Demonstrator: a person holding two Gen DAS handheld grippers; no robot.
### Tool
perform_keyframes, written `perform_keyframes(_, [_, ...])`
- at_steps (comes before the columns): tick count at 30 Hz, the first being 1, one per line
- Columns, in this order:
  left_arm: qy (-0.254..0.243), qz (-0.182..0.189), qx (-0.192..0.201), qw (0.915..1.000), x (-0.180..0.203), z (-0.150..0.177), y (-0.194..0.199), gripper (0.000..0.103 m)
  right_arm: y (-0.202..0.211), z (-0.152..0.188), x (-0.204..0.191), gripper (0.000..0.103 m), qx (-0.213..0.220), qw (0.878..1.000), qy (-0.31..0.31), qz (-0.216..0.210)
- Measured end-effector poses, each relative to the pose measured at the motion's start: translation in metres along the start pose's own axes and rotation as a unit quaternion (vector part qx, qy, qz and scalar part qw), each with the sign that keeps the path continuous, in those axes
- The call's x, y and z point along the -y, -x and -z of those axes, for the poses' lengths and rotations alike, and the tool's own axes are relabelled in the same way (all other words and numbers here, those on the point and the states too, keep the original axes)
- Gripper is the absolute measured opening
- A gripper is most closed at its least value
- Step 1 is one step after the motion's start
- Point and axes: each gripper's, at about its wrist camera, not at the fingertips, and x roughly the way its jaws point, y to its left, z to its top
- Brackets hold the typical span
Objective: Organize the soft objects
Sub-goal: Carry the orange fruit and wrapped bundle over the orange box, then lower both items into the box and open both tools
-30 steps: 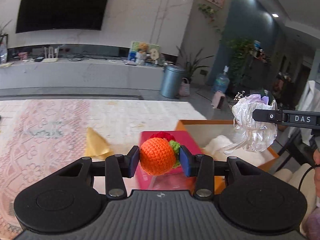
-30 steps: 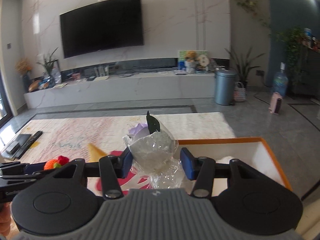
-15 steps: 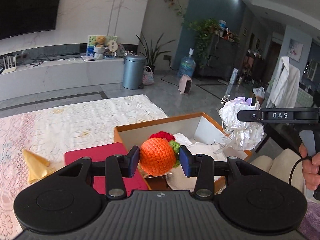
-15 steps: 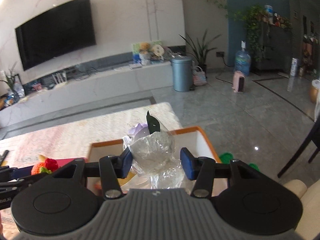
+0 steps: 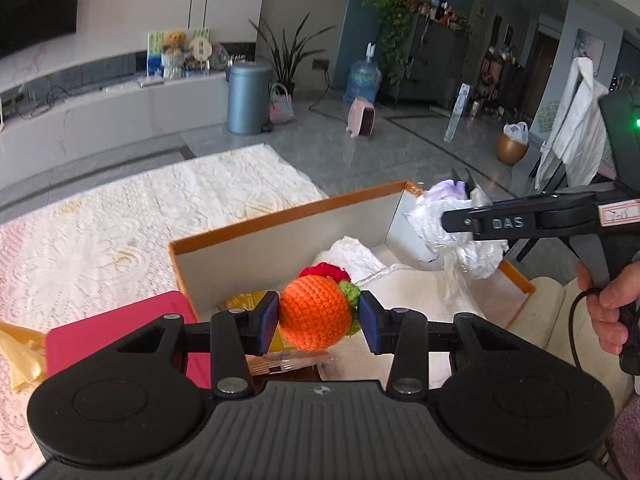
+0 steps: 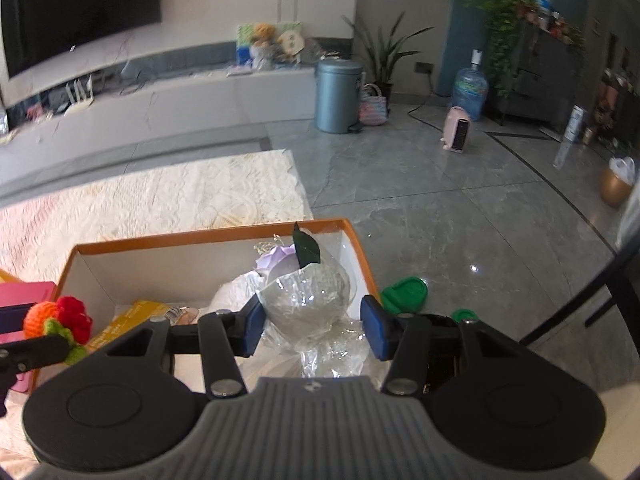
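While clamped in the left gripper (image 5: pixel 319 322), sits pressed between the two blue pads: a crocheted orange ball (image 5: pixel 316 312) with a green tuft and a red crocheted piece (image 5: pixel 325 270) behind it, held in the air over the near end of the orange-rimmed box (image 5: pixel 280 220). Seen again at the left edge of the right wrist view, still inside those fingers (image 6: pixel 36 350), above the box's left wall. Held likewise in the right gripper (image 6: pixel 310 330): a bundle of clear crinkled plastic wrap (image 6: pixel 306 302) around a lilac flower (image 6: pixel 274 258) with a dark green leaf (image 6: pixel 306 250), the left pad against the wrap, the right pad close by its side, contact there hard to judge. Hangs over the right half of the box. Inside the box: white crumpled stuffing (image 5: pixel 352 254) and a yellow packet (image 6: pixel 132 316). Beside the box, on the lace-covered worktop (image 5: pixel 120 240): a pink flat case (image 5: pixel 116 328) touching the box's left side, and a yellow wrapper (image 5: pixel 18 354) further left. Visible at the right edge of the left wrist view: a hand (image 5: pixel 612 300) round the right gripper's handle.
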Motion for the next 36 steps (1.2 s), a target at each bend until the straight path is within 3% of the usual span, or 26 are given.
perform_keyframes(9, [-0.007,0.003,-0.010,0.9999,0.003,-0.008,-0.027,0.049,-0.060,-0.013,-0.008,0.052,-0.044,0.999,0.028,0.007])
perform_keyframes(14, [-0.011,0.002,-0.015,0.9998,0.004,-0.010,-0.037,0.049,-0.078,-0.011,-0.011,0.061,-0.057,0.998,0.040,0.006])
perform_keyframes(21, [-0.008,-0.003,-0.025,0.9996,0.001,-0.014,-0.051,0.049,-0.068,-0.011,-0.007,0.079,-0.049,0.998,0.039,0.004])
perform_keyframes(30, [-0.001,-0.011,-0.040,0.9991,-0.001,-0.015,-0.061,0.051,-0.057,-0.009,-0.010,0.080,-0.050,0.998,0.042,-0.010])
perform_keyframes(36, [0.005,-0.015,-0.035,0.9993,-0.004,-0.013,-0.061,0.062,-0.049,-0.003,-0.017,0.080,-0.042,0.998,0.045,-0.018])
